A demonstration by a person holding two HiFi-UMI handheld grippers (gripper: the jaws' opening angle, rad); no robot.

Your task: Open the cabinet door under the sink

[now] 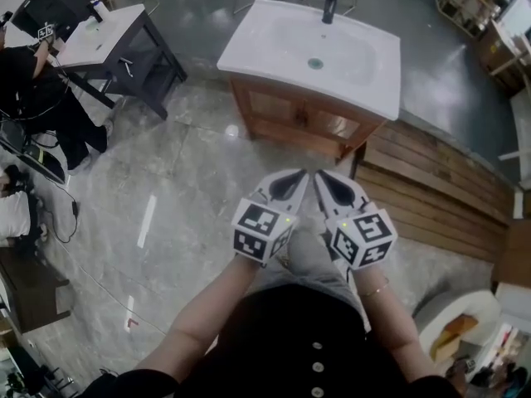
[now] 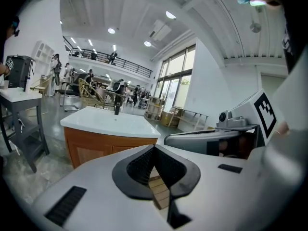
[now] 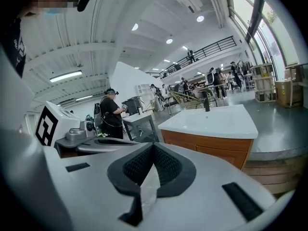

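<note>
The cabinet door is sitting under the white sink, well apart from me. I am carrying my left gripper and right gripper with jaws clenched on nothing. I possibly cannot see a handle, so I am risking jabbing the wood.

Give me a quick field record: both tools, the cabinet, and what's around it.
left tool: shut, empty, short of the cabinet
right tool: shut, empty, close beside the left tool
cabinet: under the white sink, doors look closed
surroundings: side table at head view left, wooden decking at right
</note>
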